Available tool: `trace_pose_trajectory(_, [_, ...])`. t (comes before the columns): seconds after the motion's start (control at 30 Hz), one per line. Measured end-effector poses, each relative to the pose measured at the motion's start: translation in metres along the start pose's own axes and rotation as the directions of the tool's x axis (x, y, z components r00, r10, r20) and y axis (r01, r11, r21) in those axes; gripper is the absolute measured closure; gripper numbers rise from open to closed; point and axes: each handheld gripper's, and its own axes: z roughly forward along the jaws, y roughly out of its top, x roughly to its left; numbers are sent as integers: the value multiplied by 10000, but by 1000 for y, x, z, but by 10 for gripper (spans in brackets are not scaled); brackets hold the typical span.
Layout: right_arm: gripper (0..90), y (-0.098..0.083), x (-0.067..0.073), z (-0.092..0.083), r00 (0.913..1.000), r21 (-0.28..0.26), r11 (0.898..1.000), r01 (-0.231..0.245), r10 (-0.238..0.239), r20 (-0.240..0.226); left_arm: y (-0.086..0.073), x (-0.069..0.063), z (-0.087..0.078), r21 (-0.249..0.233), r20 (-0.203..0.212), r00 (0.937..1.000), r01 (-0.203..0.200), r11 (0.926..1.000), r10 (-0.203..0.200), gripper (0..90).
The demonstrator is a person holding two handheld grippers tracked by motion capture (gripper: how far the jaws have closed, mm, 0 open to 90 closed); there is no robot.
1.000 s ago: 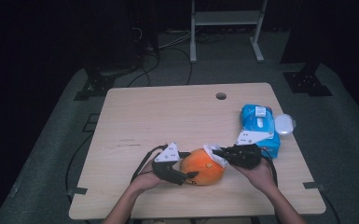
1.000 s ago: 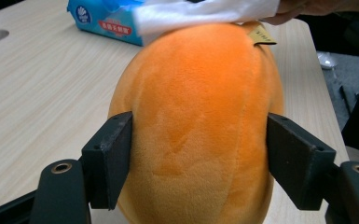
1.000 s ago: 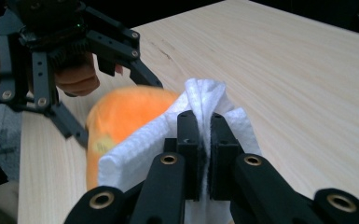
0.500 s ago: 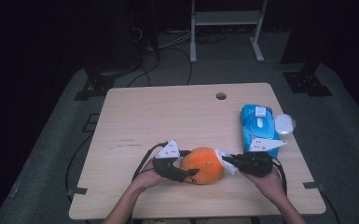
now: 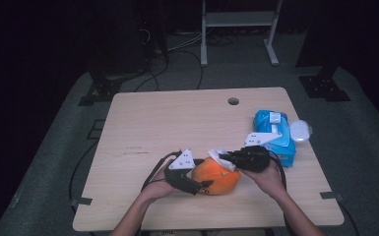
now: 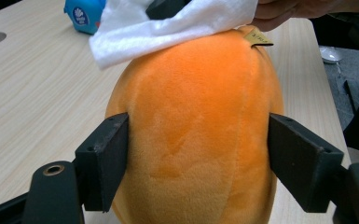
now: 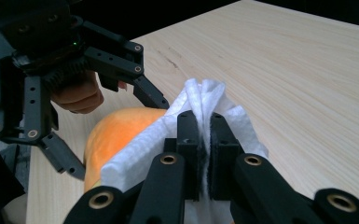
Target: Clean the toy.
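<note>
An orange plush toy (image 5: 220, 178) lies near the table's front edge. My left gripper (image 5: 203, 176) straddles it from the left, and in the left gripper view both pads (image 6: 107, 158) press into the plush (image 6: 196, 126). Its jaws have just been opening a little with the toy still between them. My right gripper (image 7: 204, 126) is shut on a folded white wipe (image 7: 200, 95). It holds that wipe (image 5: 220, 153) against the toy's top right side, and the wipe (image 6: 168, 23) drapes over the plush.
A blue pack of wipes (image 5: 273, 132) with a white lid (image 5: 299, 130) beside it lies at the table's right edge, just beyond my right hand. A cable hole (image 5: 233, 101) sits at the back of the wooden table (image 5: 167, 123). Cables and a metal stand are on the floor behind.
My right gripper slid with the wipe toward the near right of the toy, then came back up and left onto it. The left hand and the toy stayed in place.
</note>
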Motion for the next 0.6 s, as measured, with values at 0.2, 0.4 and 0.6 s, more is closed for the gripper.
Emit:
trace_pose_trajectory(0.2, [844,-7,-3,-5,10000,-31,10000,-90,90,8,-3,0,-1,-266,142,9999,70,9996,-67,258])
trace_pose_trajectory(0.4, [844,-15,-7,-20,9992,11,9996,-297,296,283,4,-2,1,-102,80,9999,-122,9999,122,274])
trace_pose_trajectory(0.6, [844,0,8,-15,9998,-85,9998,202,-202,-10,17,-5,7,126,-46,9992,-389,9992,390,286])
